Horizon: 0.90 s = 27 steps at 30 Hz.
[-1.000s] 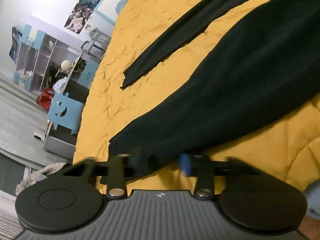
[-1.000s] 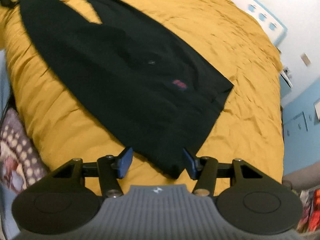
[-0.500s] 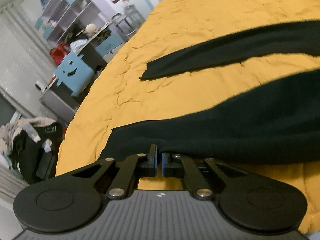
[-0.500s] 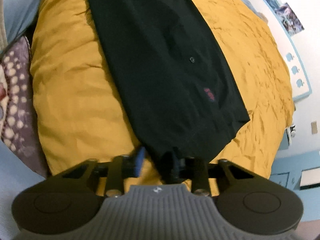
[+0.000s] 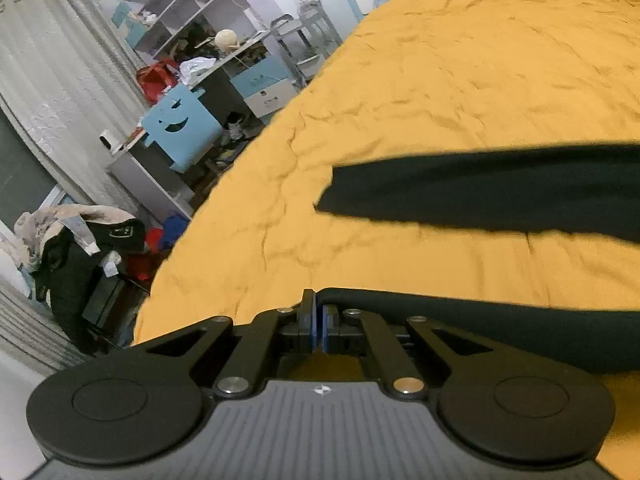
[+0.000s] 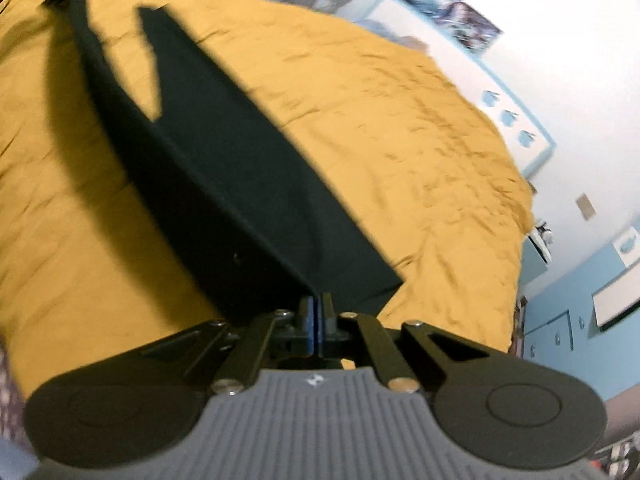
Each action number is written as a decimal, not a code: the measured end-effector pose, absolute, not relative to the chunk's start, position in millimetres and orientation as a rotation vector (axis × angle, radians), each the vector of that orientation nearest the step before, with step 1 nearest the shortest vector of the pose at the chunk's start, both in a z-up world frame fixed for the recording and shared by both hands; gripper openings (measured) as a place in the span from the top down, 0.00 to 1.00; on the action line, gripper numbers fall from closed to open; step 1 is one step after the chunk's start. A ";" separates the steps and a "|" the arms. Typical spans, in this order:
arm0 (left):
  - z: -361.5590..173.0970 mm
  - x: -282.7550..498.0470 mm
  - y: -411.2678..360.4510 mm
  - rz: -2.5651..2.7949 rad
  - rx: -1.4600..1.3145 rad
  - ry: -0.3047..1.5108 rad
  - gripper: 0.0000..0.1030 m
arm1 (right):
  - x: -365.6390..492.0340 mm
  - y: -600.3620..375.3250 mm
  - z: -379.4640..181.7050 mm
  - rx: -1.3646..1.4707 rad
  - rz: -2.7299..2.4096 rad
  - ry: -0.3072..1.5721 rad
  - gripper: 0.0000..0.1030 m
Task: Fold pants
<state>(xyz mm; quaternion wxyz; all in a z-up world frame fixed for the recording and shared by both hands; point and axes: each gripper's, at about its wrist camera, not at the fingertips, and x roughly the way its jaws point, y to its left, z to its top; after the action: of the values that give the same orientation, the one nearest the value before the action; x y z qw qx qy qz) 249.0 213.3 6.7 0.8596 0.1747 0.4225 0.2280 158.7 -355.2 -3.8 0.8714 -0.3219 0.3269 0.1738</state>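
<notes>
Black pants (image 6: 248, 184) lie stretched across a yellow bedspread (image 6: 400, 120). My right gripper (image 6: 316, 308) is shut on the waist corner of the pants, and that near edge is lifted off the bed, casting a shadow to its left. My left gripper (image 5: 318, 312) is shut on the hem of the near leg (image 5: 480, 324), which runs off to the right. The other leg (image 5: 480, 196) lies flat on the yellow bedspread (image 5: 440, 80) beyond it.
Left of the bed stand a desk with a blue smiley panel (image 5: 180, 128), shelves (image 5: 192, 8) and a chair piled with clothes (image 5: 72, 240). A blue wall and cabinet (image 6: 580, 300) lie past the bed's right edge.
Both grippers closed on the pants' near edge and rose, lifting that side off the bed. The left wrist rolled, so the far leg now runs level across its view.
</notes>
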 end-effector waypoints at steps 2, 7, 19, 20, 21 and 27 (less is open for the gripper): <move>13.3 270.0 212.2 0.494 0.358 0.883 0.98 | 189.5 -357.0 0.0 -0.648 0.342 0.688 1.00; 14.4 325.8 203.1 0.535 0.379 0.892 0.98 | 266.0 -358.9 -4.5 -0.602 0.320 0.742 1.00; -54.1 444.1 183.4 0.538 0.542 0.996 0.98 | 409.1 -375.7 -81.8 -0.494 0.306 0.919 1.00; -59.6 452.2 181.2 0.537 0.546 1.004 0.98 | 416.0 -374.9 -89.6 -0.493 0.305 0.930 1.00; -66.5 459.3 180.4 0.541 0.549 1.010 0.98 | 422.8 -374.9 -97.0 -0.488 0.306 0.943 1.00; -92.5 483.8 178.4 0.545 0.560 1.024 0.98 | 440.1 -379.0 -120.1 -0.457 0.313 0.973 1.00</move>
<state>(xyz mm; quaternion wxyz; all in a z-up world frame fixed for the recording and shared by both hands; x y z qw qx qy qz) 483.8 178.4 -92.5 0.7997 0.2609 0.4774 0.2540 440.1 -379.0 -120.1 0.8473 -0.2167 0.4616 0.1486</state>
